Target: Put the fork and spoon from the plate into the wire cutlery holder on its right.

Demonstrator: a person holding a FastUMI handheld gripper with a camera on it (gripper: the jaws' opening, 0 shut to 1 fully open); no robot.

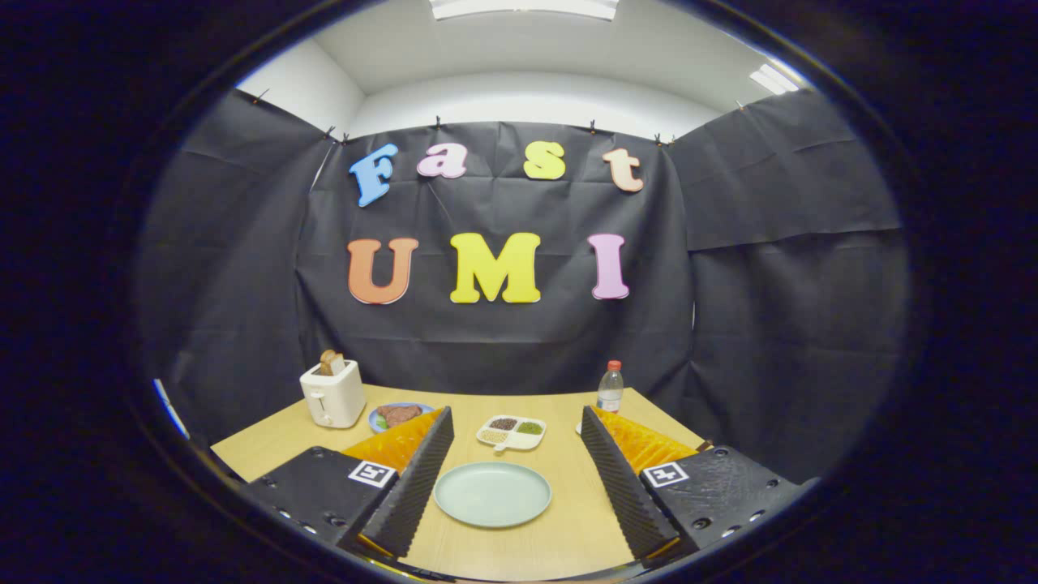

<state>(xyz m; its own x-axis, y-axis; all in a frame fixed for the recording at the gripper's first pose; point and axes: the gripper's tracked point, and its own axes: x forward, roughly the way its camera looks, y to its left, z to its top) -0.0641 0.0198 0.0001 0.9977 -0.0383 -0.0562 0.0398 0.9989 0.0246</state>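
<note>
Hovering above the near part of the wooden table (568, 535), the gripper (516, 462) has its two ridged black fingers (418, 478) spread wide, holding nothing. Between them, resting flat on the table, sits a pale blue-green plate (492, 494), round and bare on its upper face; neither finger touches it. Just beyond the plate, toward the far side, lies a small white divided dish (512, 433) with three hollows holding dark, green and pale grains. On the far left of the table stands a white toaster (332, 394) with a slice of bread (329, 361) sticking up from its slot. Right beside the toaster, partly hidden behind the left finger, is a blue plate (389, 414) carrying a brown piece of meat (399, 414). On the far right, past the tip of the right finger, a clear water bottle (610, 389) with a red cap stands upright near the table's back edge. I cannot tell from this view where the fork, the spoon or the wire holder are.
</note>
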